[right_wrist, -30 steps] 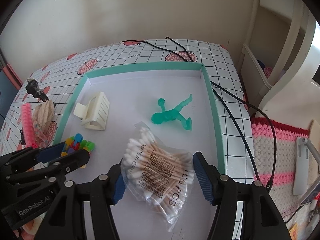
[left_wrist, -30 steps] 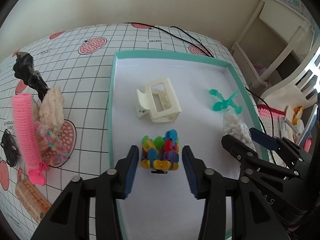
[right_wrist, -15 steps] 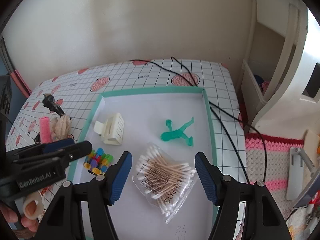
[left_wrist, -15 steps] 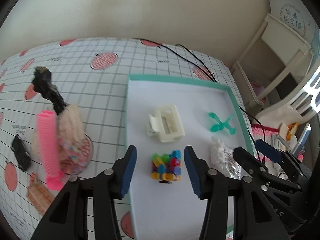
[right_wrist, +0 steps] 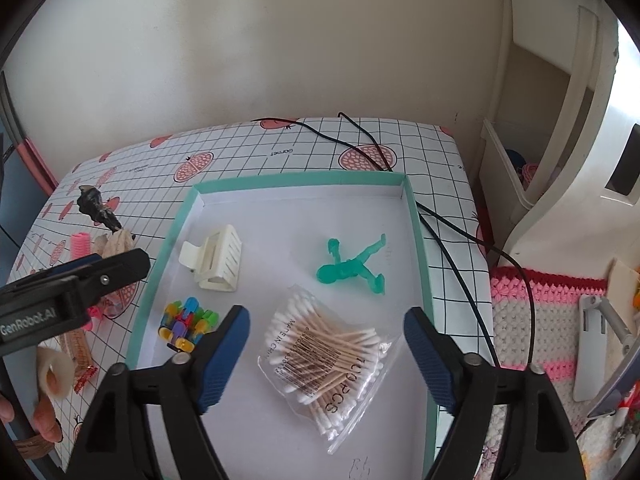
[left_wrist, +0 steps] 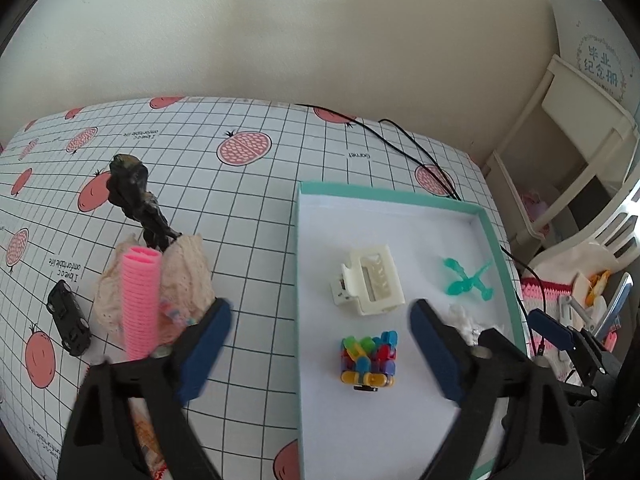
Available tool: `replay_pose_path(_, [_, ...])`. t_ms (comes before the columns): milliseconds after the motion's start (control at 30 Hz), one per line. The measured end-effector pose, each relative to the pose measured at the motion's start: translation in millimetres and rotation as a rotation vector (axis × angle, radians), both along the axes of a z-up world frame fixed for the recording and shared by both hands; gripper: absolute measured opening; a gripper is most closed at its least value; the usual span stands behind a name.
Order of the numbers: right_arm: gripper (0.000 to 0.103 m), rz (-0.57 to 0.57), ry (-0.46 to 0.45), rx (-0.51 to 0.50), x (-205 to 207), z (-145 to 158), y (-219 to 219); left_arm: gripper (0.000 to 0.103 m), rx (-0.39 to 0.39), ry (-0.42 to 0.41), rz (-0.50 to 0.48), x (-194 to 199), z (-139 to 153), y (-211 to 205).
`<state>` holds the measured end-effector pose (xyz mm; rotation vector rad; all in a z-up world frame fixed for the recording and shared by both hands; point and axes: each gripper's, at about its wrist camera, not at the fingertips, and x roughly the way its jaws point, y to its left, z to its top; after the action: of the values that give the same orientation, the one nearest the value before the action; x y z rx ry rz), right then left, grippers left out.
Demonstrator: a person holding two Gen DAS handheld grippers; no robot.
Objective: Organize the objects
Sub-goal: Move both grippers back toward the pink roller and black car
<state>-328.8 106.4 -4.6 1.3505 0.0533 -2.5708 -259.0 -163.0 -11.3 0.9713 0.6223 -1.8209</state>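
Note:
A teal-rimmed white tray (left_wrist: 298, 280) (right_wrist: 420, 260) holds a cream claw clip (left_wrist: 372, 280) (right_wrist: 216, 260), a green toy figure (left_wrist: 466, 282) (right_wrist: 352, 270), a multicoloured block cluster (left_wrist: 368, 356) (right_wrist: 188, 320) and a bag of cotton swabs (right_wrist: 332, 352). My left gripper (left_wrist: 320, 320) hangs open and empty above the tray's left wall, with the block cluster just below its gap. My right gripper (right_wrist: 328, 320) is open above the swab bag and holds nothing. Left of the tray lie a pink hair roller (left_wrist: 138, 300), a lace scrunchie (left_wrist: 188, 276), a black figurine (left_wrist: 134, 196) and a black toy car (left_wrist: 68, 316).
A snack packet (right_wrist: 78, 348) lies near the table's front left by a person's hand (right_wrist: 44, 412). A black cable (right_wrist: 460, 232) runs past the tray's right side. A white shelf unit (left_wrist: 580, 140) and a pink crocheted mat (right_wrist: 540, 320) are beyond the table's right edge.
Both grippers have risen and drawn back from the tray. The left one has opened wider and shifted left, away from the block cluster. The swab bag stays in the tray.

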Motion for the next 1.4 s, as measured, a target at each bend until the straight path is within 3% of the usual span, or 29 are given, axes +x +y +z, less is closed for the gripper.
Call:
replay_pose_path(67, [0.098, 0.000, 0.002, -0.001, -0.3, -0.5, -0.6, 0.099, -0.012, 0.003, 0.005, 1.2, 0.6, -0.4])
replay_pose_path(200, [0.103, 0.008, 0.009, 0.003, -0.3, -2.2, -2.8, 0.099, -0.040, -0.005, 0.028, 6.4, 2.6, -4.3])
replay_pose_path(500, [0.103, -0.007, -0.001, 0.002, -3.8, -6.2, -5.1, 0.099, -0.096, 0.004, 0.055, 15.8, 13.6, -8.5])
replay_pose_path(800, [0.103, -0.007, 0.003, -0.007, -5.9, -2.4, -16.3, 0.099, -0.070, 0.011, 0.044, 31.2, 28.1, -15.7])
replay_pose_path(1100, [0.103, 0.063, 0.031, -0.017, 1.0, 14.0, -56.8, 0.099, -0.078, 0.026, 0.111, 77.6, 61.6, -23.8])
replay_pose_path(1400, [0.103, 0.180, 0.049, -0.065, 11.8, 30.1, -124.1, 0.099, -0.063, 0.020, 0.193, 143.7, 89.1, -27.6])
